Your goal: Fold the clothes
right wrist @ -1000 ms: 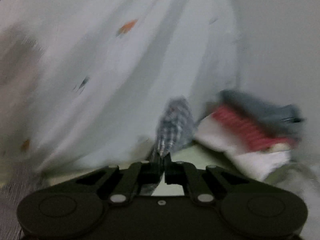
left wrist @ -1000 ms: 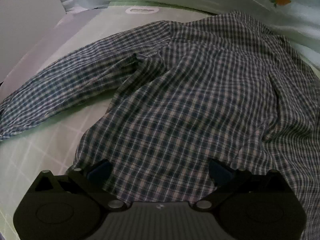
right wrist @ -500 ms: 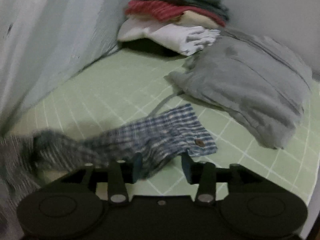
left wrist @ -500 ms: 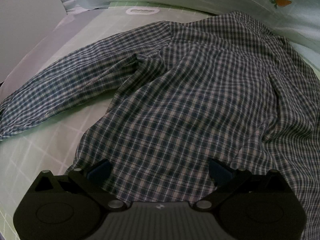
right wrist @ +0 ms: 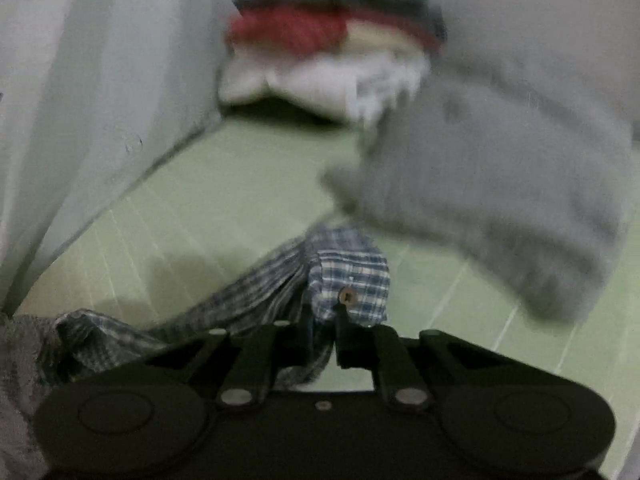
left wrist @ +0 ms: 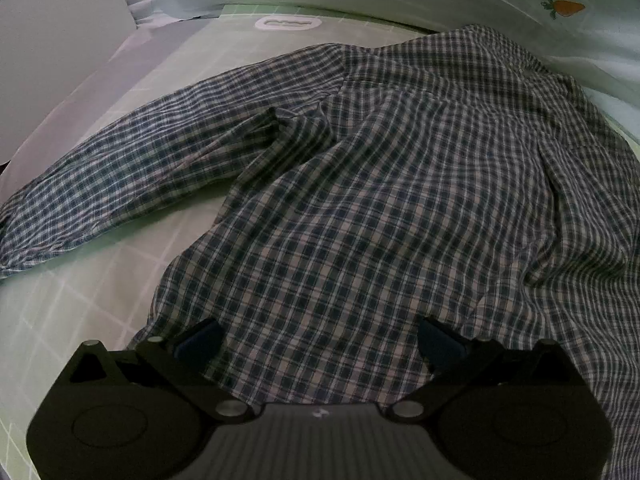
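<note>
With the left tool (left wrist: 320, 340) spread wide over the checked shirt (left wrist: 380, 208) on the bed (left wrist: 80, 300), the right tool (right wrist: 322, 332), closing on its cuff (right wrist: 352, 280), could lose that thin pinch.

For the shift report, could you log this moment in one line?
left gripper: open over plaid shirt | right gripper: closing on sleeve cuff

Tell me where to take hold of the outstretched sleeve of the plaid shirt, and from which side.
Grip the outstretched sleeve at its far end, low at the picture's left edge in the left wrist view, coming from the bare green sheet on its near side. The sleeve lies flat and extended away from the plaid shirt body, so its end is single, clear of other folds, and probably easiest to pinch from above.
</note>
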